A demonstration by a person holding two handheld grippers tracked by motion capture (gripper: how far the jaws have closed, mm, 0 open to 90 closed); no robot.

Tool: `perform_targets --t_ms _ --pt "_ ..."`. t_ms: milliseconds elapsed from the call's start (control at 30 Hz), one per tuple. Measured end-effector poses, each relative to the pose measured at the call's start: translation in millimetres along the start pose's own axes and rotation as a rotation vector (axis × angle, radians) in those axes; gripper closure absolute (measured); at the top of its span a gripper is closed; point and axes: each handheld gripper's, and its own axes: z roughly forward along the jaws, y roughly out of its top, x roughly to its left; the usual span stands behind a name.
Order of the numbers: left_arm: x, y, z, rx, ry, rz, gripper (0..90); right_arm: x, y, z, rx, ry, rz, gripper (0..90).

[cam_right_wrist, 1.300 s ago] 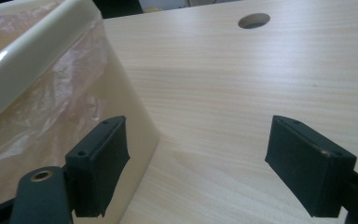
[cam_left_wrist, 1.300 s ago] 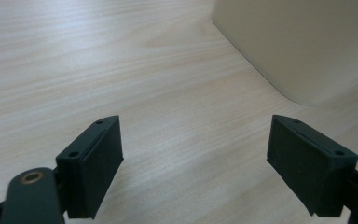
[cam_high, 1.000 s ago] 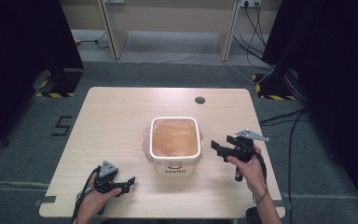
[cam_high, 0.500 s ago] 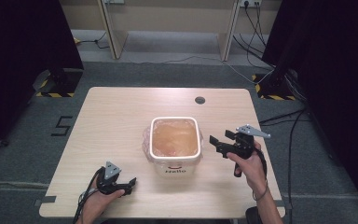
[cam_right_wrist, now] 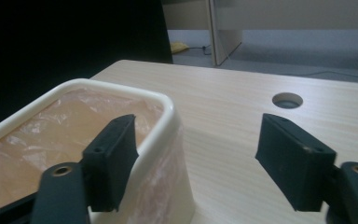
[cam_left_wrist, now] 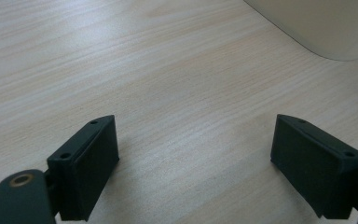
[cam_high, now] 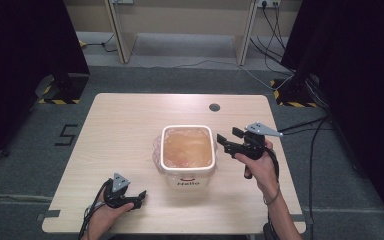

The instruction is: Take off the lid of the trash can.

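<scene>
Even, soft overhead light on the table (cam_high: 130, 120); dark, underexposed curtains at both sides. Gripper views slightly soft, with faint shadows beneath the jaws.

A smooth cream plastic bin (cam_high: 188, 176) lined with crinkly clear film (cam_right_wrist: 42, 135) sits on the matt wood-grain table (cam_high: 120, 125).

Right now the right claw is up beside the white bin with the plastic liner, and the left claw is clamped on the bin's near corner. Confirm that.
One thing is wrong: the left claw is clamped on nothing. The left gripper view shows its jaws open over bare table, apart from the bin. The right claw is indeed up beside it.
</scene>
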Motion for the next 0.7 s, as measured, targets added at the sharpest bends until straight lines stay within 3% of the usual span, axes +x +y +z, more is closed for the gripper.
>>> perform_targets --t_ms 400,700 --pt "0.0 0.0 0.0 0.000 0.000 0.000 14.0 17.4 11.4 33.0 0.033 0.003 -0.112 44.8" --pt "0.1 0.0 0.0 0.000 0.000 0.000 14.0 23.5 7.5 51.5 0.074 -0.001 -0.136 48.5"
